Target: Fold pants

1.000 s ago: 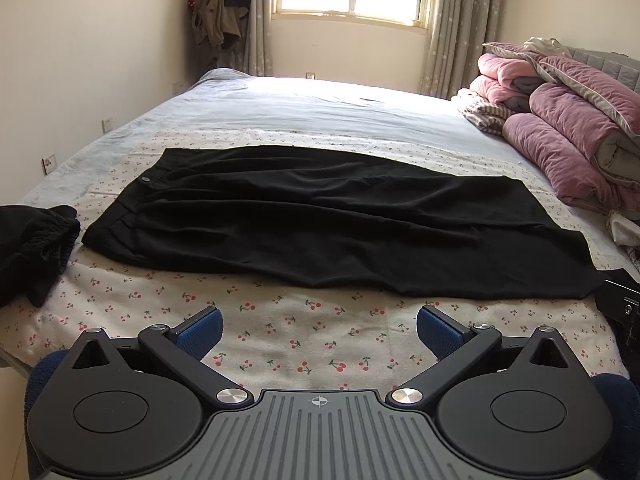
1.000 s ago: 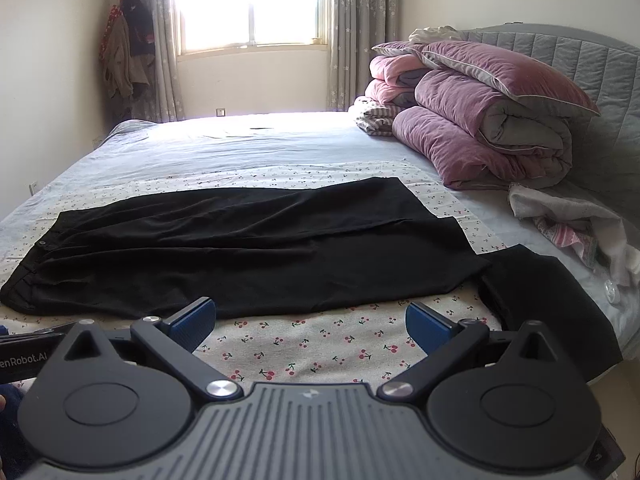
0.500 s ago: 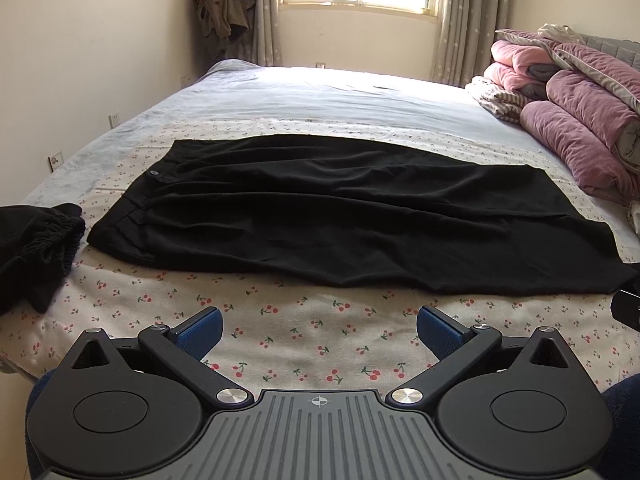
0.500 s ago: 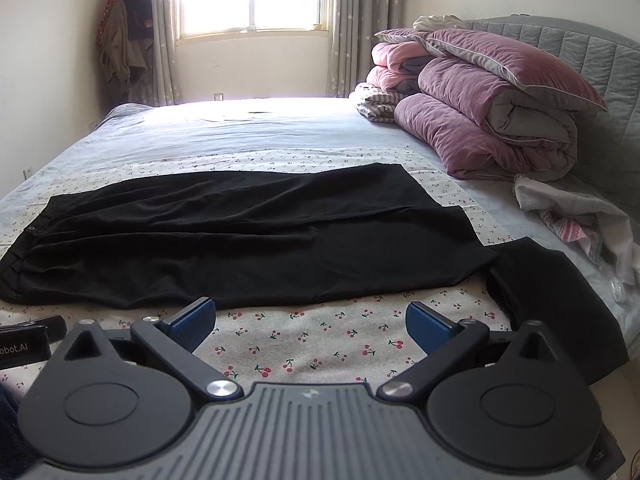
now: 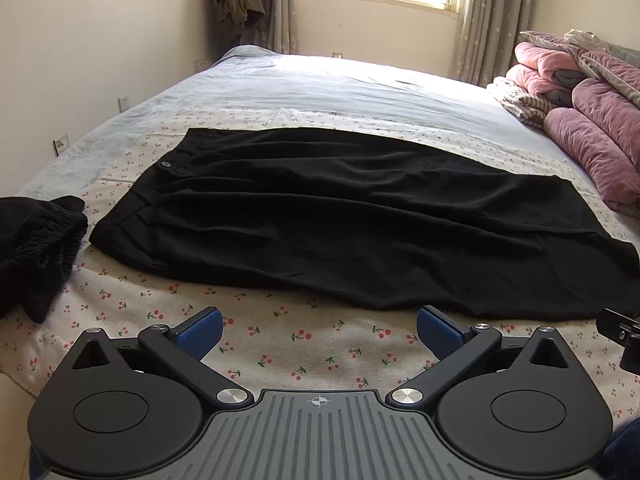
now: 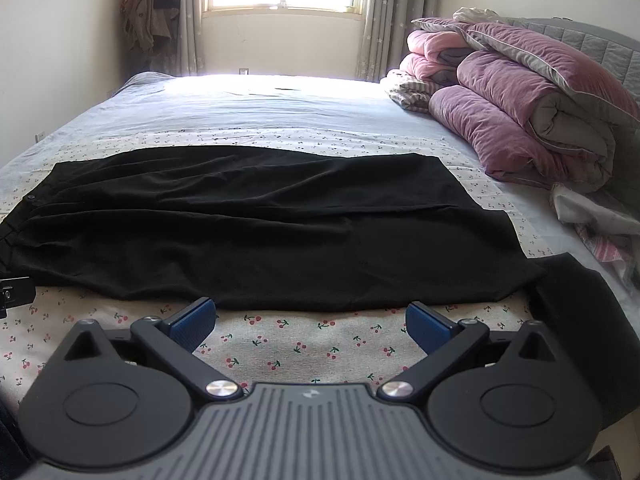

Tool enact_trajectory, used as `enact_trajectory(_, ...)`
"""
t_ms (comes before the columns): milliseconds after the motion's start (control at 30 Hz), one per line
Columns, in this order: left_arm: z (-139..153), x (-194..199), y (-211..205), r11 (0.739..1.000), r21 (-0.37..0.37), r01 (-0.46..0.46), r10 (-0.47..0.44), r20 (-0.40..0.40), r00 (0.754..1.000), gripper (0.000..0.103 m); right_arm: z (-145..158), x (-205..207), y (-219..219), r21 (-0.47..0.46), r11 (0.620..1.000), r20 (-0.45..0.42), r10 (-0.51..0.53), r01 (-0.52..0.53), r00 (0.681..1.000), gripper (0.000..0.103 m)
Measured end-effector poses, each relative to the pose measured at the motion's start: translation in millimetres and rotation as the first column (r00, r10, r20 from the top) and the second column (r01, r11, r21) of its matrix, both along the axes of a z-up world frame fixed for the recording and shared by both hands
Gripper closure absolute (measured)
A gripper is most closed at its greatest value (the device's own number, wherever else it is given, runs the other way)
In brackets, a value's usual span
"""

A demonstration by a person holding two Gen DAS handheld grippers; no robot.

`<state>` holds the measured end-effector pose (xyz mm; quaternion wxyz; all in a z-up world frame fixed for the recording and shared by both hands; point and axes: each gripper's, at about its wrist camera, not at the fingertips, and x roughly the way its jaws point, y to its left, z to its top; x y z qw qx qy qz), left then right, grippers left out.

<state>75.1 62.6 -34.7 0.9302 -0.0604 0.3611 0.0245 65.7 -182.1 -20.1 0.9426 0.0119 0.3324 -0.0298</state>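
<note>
Black pants (image 5: 340,220) lie flat across the cherry-print sheet, waistband with a button at the left, leg hems at the right. They fill the middle of the right wrist view too, as the pants (image 6: 260,232). My left gripper (image 5: 318,326) is open, its blue pads just short of the pants' near edge, nothing between them. My right gripper (image 6: 308,320) is open as well, hovering at the near edge toward the hem end, holding nothing.
A crumpled black garment (image 5: 36,240) sits at the left bed edge. Another black cloth (image 6: 580,320) drapes over the near right edge. Folded pink quilts (image 6: 520,112) and loose white clothes (image 6: 592,220) pile by the headboard. The far mattress (image 5: 340,92) is bare sheet.
Both grippers have moved forward and lower toward the pants' near edge, so the pants look larger. Both stay open; the pants have not moved.
</note>
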Motion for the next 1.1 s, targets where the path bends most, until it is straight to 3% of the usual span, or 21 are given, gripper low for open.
enact_trajectory(167,-3.0,22.4,25.1,0.999,0.001,-0.052,0.052,-0.022,0.998,0.000,-2.5,30.8,8.3,-0.039,0.999,0.008,0.036,-0.035,0.999,0.012)
enact_trajectory(300,2.0,34.5,30.9,0.991,0.089,-0.097,0.097,-0.005,0.995,0.000,6.5,59.6,21.6,-0.103,0.991,0.056,0.087,-0.081,0.995,0.012)
enact_trajectory(400,-1.2,45.7,35.6,0.988,0.105,-0.113,0.115,-0.014,0.993,0.000,-7.3,74.1,19.7,-0.011,0.994,0.075,0.105,-0.105,0.992,0.012)
enact_trajectory(500,-11.9,58.2,45.9,0.991,0.064,-0.117,0.119,-0.035,0.992,0.000,-49.8,77.1,13.6,0.050,0.991,-0.009,0.124,-0.124,0.992,0.012)
enact_trajectory(567,-21.9,69.8,53.4,0.990,0.048,-0.134,0.137,-0.065,0.988,0.000,-67.1,77.8,15.2,-0.005,0.992,-0.104,0.128,-0.129,0.986,0.012)
enact_trajectory(633,-32.2,83.7,66.1,0.988,0.025,-0.155,0.156,-0.103,0.982,0.000,-65.3,73.7,15.2,-0.072,0.985,-0.093,0.149,-0.156,0.984,0.012)
enact_trajectory(733,-46.0,97.9,94.5,0.968,0.006,-0.252,0.251,-0.136,0.959,0.000,-62.1,76.9,-1.5,-0.089,0.992,-0.099,0.083,-0.092,0.992,0.012)
enact_trajectory(800,-54.5,103.1,114.9,0.943,0.009,-0.333,0.331,-0.141,0.933,0.002,-70.5,89.1,-16.5,-0.072,0.997,-0.156,0.012,-0.023,0.988,0.012)
enact_trajectory(867,-68.1,112.7,143.1,0.910,-0.045,-0.412,0.397,-0.194,0.897,0.003,-80.7,99.1,-29.2,-0.051,0.998,-0.229,-0.053,0.043,0.972,0.012)
enact_trajectory(900,-77.3,118.8,158.3,0.888,-0.096,-0.450,0.419,-0.233,0.877,0.010,-83.9,100.8,-34.8,-0.024,0.998,-0.258,-0.065,0.061,0.964,0.012)
enact_trajectory(967,-91.7,126.5,181.3,0.842,-0.189,-0.505,0.442,-0.294,0.848,0.047,-87.1,102.5,-46.7,0.074,0.994,-0.300,-0.051,0.077,0.953,0.012)
enact_trajectory(1000,-98.2,129.4,189.5,0.823,-0.231,-0.519,0.443,-0.311,0.841,0.070,-88.0,102.2,-51.1,0.117,0.989,-0.310,-0.045,0.086,0.950,0.012)
enact_trajectory(1067,-103.9,132.1,195.4,0.807,-0.265,-0.528,0.456,-0.288,0.842,0.073,-92.0,103.6,-55.5,0.178,0.977,-0.324,-0.055,0.118,0.944,0.012)
enact_trajectory(1100,-104.1,133.7,195.5,0.809,-0.264,-0.524,0.462,-0.264,0.846,0.083,-93.4,103.6,-59.8,0.191,0.972,-0.328,-0.068,0.137,0.942,0.012)
